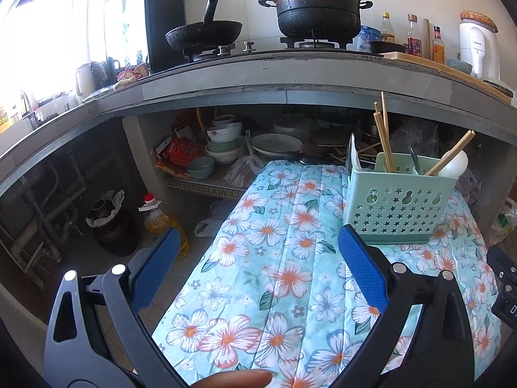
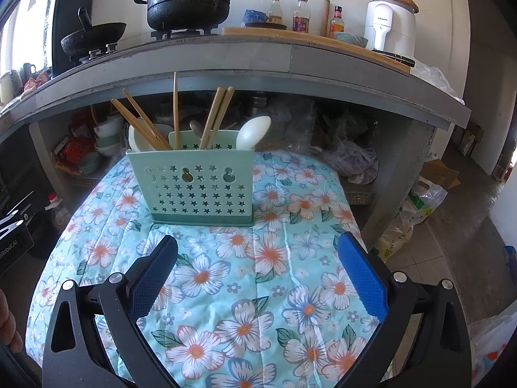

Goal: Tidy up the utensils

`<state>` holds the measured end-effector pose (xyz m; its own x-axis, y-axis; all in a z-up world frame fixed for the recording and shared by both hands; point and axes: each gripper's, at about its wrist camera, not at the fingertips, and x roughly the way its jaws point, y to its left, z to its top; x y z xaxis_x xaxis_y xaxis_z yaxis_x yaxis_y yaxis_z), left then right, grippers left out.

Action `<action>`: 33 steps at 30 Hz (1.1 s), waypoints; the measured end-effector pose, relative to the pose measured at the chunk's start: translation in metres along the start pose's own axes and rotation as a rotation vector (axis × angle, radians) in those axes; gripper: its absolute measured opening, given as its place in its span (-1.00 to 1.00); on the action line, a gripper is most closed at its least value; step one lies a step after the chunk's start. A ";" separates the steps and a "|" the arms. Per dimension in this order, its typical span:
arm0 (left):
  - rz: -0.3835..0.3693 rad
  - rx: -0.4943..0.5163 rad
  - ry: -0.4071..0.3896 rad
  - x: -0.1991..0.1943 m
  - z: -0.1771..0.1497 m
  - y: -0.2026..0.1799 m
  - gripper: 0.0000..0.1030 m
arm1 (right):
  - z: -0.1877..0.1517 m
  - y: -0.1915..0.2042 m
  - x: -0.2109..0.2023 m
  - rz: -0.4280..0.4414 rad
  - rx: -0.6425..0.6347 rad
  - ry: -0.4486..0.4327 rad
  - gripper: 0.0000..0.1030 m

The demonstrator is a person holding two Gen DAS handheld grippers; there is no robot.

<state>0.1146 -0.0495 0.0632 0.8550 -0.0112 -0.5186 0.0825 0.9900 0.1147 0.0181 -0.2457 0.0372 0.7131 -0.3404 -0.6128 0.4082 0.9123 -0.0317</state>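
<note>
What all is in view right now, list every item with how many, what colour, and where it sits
utensil holder: one, pale green, star holes, upright on the cloth
chopsticks: several, light wood, standing in the holder
spoons: at least two white and one metal, in the holder
floral cloth: one, turquoise with white and orange flowers, covering the surface under the holder
lidded pot: one, black with steel lid, on the stove
wok: one, black, on the left burner
sauce bottles: three, on the counter right of the stove
white appliance: one, far right of the counter
bowls and plates: stacked, under the counter
oil bottle: one, yellow, on the floor
left gripper: blue pads, open, empty
right gripper: blue pads, open, empty
</note>
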 end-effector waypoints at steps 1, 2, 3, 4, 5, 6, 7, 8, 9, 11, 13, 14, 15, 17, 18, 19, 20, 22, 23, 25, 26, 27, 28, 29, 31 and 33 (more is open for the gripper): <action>-0.001 0.002 0.000 0.000 0.000 -0.001 0.83 | 0.000 0.000 0.000 0.000 0.000 0.002 0.87; -0.002 0.003 0.001 0.000 0.000 -0.001 0.84 | 0.000 -0.001 0.000 0.001 0.001 0.002 0.87; -0.004 0.004 0.002 0.000 0.000 -0.001 0.84 | 0.000 -0.001 0.000 0.002 0.002 0.001 0.87; -0.005 0.003 0.004 0.001 0.000 -0.001 0.84 | 0.000 -0.001 0.000 0.002 0.003 0.001 0.87; -0.005 0.003 0.005 0.001 0.000 -0.001 0.84 | 0.000 -0.001 0.000 0.002 0.002 0.001 0.87; -0.006 0.003 0.006 0.001 0.001 -0.001 0.84 | -0.001 -0.001 0.000 0.004 0.001 0.001 0.87; -0.008 0.003 0.006 0.001 0.000 -0.001 0.83 | -0.001 -0.001 0.000 0.004 0.001 0.002 0.87; -0.010 0.003 0.007 0.001 0.000 -0.001 0.83 | -0.001 -0.001 0.001 0.005 0.000 0.003 0.87; -0.011 0.005 0.009 0.002 -0.001 -0.002 0.83 | -0.001 -0.001 0.000 0.006 0.000 0.002 0.87; -0.011 0.008 0.015 0.003 -0.001 -0.003 0.84 | -0.001 0.000 0.001 0.008 -0.003 0.003 0.87; -0.010 0.013 0.019 0.003 -0.002 -0.003 0.83 | -0.001 0.000 0.000 0.009 -0.001 0.002 0.87; -0.010 0.014 0.020 0.004 -0.002 -0.003 0.83 | -0.001 0.000 0.000 0.010 -0.001 0.002 0.87; -0.011 0.016 0.022 0.004 -0.003 -0.003 0.84 | -0.001 0.000 0.000 0.011 0.000 0.001 0.87; -0.011 0.015 0.023 0.004 -0.002 -0.003 0.84 | -0.001 0.000 0.000 0.012 0.002 0.000 0.87; -0.011 0.015 0.023 0.004 -0.002 -0.002 0.84 | -0.001 0.000 0.000 0.012 0.002 0.000 0.87; -0.011 0.015 0.023 0.004 -0.002 -0.002 0.83 | -0.001 0.000 0.000 0.011 0.001 0.000 0.87; -0.012 0.015 0.022 0.004 -0.002 -0.002 0.83 | 0.000 0.000 0.000 0.010 0.001 -0.001 0.87; -0.012 0.015 0.023 0.004 -0.002 -0.002 0.83 | 0.000 0.001 -0.001 0.009 -0.001 -0.004 0.87; -0.012 0.014 0.023 0.004 -0.002 -0.002 0.83 | 0.000 0.002 -0.002 0.010 -0.001 -0.004 0.87; -0.011 0.015 0.024 0.005 -0.003 -0.002 0.84 | 0.000 0.002 -0.002 0.010 0.000 -0.004 0.87; -0.011 0.016 0.024 0.004 -0.002 -0.002 0.83 | 0.000 0.002 -0.002 0.010 0.000 -0.005 0.87; -0.010 0.017 0.026 0.005 -0.003 -0.002 0.83 | 0.000 0.002 -0.002 0.011 -0.001 -0.005 0.87; -0.009 0.017 0.027 0.005 -0.002 -0.002 0.83 | 0.000 0.002 -0.002 0.012 0.000 -0.005 0.87; -0.008 0.018 0.028 0.005 -0.003 -0.002 0.83 | 0.001 0.003 -0.003 0.012 0.000 -0.006 0.87; -0.007 0.021 0.029 0.005 -0.003 -0.002 0.83 | 0.001 0.004 -0.004 0.012 -0.001 -0.010 0.87; -0.006 0.024 0.028 0.005 -0.003 -0.001 0.84 | 0.002 0.003 -0.005 0.010 0.000 -0.011 0.87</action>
<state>0.1174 -0.0498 0.0578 0.8398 -0.0126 -0.5428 0.1002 0.9862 0.1321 0.0170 -0.2418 0.0419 0.7232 -0.3337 -0.6046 0.4009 0.9157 -0.0258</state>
